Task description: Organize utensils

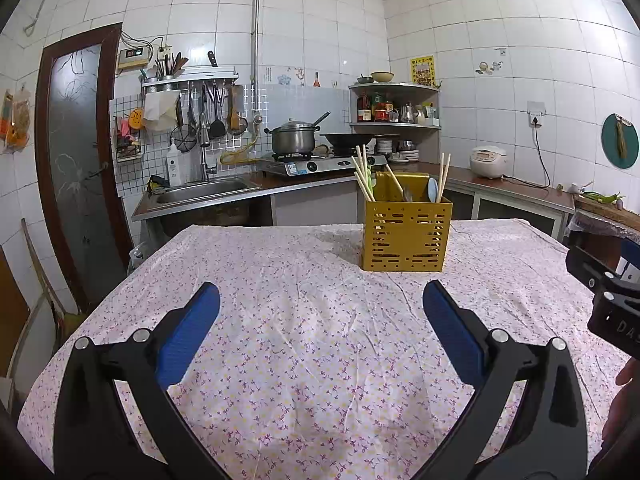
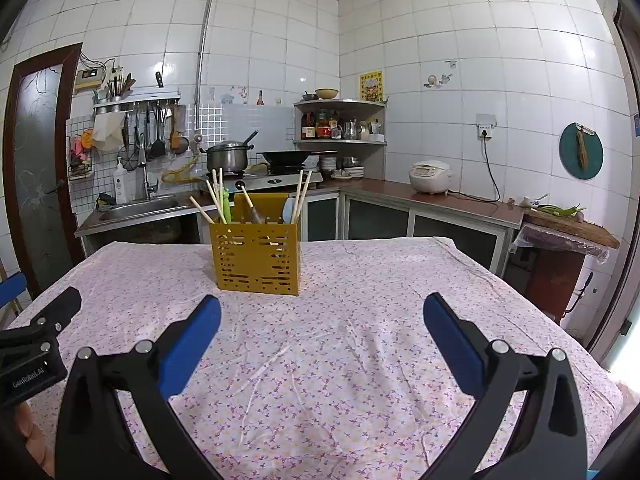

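Blue-padded fingers (image 1: 188, 332) of the left gripper (image 1: 320, 300) sit closest, spread wide with nothing between them, hovering over a table (image 1: 280, 360) draped in a pink flowered cloth. Over at its right edge, part of the right gripper's black body shows, with a bit of a hand behind it. The right gripper (image 2: 322, 312) is likewise released, its jaws wide apart and holding nothing above the same cloth.

Ahead of both tongs, well apart from their tips, stands a yellow slotted utensil holder (image 1: 406, 234) upright on the cloth: slightly to the right of the left gripper's centre line, and to the left of the right gripper's. Wooden chopsticks (image 2: 218, 196) lean out of its left compartment and another pair (image 2: 301, 196) rises at its right side, beside a pale blue spoon (image 2: 289, 210). A dark-tipped utensil lies slanted in the middle; what it is I cannot tell.

Beyond the holder are a sink (image 1: 200, 192), a steel pot (image 1: 292, 138) on the stove, and a rice cooker (image 2: 430, 176).
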The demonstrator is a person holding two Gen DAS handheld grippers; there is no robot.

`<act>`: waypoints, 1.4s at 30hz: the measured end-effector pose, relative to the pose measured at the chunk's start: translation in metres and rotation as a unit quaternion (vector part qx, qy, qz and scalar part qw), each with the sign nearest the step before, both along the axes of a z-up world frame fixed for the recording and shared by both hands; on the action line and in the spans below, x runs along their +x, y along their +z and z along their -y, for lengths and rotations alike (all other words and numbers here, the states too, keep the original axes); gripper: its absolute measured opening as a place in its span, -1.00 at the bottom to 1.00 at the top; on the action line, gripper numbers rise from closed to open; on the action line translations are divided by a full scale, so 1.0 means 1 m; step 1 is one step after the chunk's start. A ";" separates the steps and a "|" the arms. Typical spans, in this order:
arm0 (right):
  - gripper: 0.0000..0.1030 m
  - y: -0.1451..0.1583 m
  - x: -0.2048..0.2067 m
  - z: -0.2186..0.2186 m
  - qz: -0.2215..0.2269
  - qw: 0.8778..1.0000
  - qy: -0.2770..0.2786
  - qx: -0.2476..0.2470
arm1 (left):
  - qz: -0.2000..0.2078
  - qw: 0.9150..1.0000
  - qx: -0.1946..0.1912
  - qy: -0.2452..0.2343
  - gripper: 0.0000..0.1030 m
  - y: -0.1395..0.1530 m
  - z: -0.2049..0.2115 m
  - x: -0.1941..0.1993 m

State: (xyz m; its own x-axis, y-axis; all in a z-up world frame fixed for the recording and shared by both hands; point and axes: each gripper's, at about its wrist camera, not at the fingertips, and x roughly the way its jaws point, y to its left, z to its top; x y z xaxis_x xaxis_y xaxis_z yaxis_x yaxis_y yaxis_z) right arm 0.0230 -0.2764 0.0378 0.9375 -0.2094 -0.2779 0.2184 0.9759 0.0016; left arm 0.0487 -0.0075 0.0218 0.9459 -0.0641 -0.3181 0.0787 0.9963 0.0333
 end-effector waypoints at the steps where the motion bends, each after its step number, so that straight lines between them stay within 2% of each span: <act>1: 0.92 0.000 0.000 0.000 0.000 1.000 0.000 -0.001 | 0.001 1.000 0.001 0.000 0.90 0.000 0.000 0.000; 42: 0.92 0.001 0.000 -0.001 0.004 1.000 -0.005 -0.004 | 0.013 1.000 0.003 0.008 0.91 0.006 -0.001 -0.003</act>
State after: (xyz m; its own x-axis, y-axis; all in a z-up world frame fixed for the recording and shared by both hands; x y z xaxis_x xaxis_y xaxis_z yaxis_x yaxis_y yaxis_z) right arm 0.0228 -0.2753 0.0392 0.9375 -0.2207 -0.2690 0.2278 0.9737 -0.0048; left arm 0.0455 -0.0067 0.0274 0.9546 -0.0463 -0.2943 0.0611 0.9973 0.0413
